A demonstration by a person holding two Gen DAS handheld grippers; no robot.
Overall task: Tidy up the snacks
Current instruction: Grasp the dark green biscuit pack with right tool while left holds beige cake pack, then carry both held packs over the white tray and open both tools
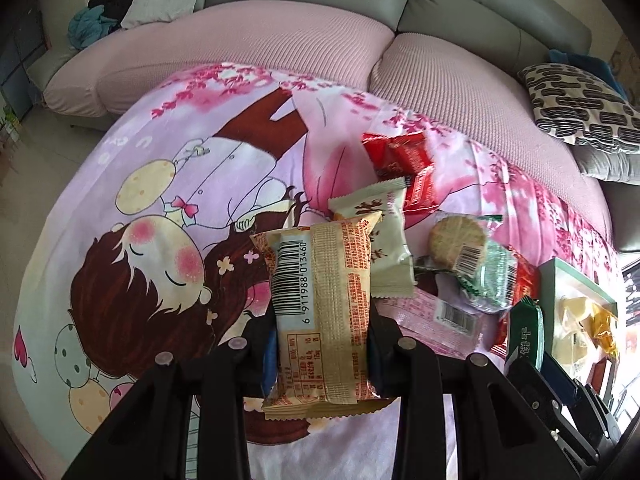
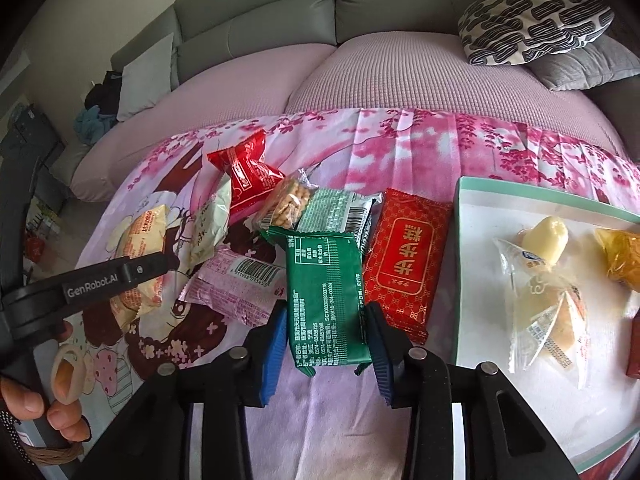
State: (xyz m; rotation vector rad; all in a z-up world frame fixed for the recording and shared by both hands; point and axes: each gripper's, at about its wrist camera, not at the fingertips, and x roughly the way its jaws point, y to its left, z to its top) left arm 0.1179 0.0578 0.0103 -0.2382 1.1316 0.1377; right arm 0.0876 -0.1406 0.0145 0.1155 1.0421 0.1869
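left claw (image 1: 322,344) is clamped on the tan snack packet (image 1: 320,312), pads pressing its two long edges about mid-length, barcode side up; the packet's far end sticks out ahead of the pads, clear of the pile. right claw (image 2: 328,340) is clamped on the green snack packet (image 2: 326,296) the same way, blue pads on both long edges near the lower half, the upper half reaching out over the pile.

risks, as judged: both wrappers are slick, air-filled film pinched only at the edges. a packet could swivel or squirt out of the pads if swung fast, dropping back among the loose snacks. the green packet's far end lies just over the green-and-silver wrapper (image 2: 340,210) and beside the red flat packet (image 2: 408,264); a low carry may drag those along. too hard a squeeze could crush the contents.

outward: the pink packet (image 2: 236,284) lies just left of the right claw, the peanut bar (image 2: 286,202) and red candy wrapper (image 2: 246,176) further off. the white tray (image 2: 472,264) sits to the right, already holding a few pieces, the likely drop spot. everything rests on a cartoon-print cloth (image 1: 160,208) over the worktop, sofa (image 1: 320,0) behind.
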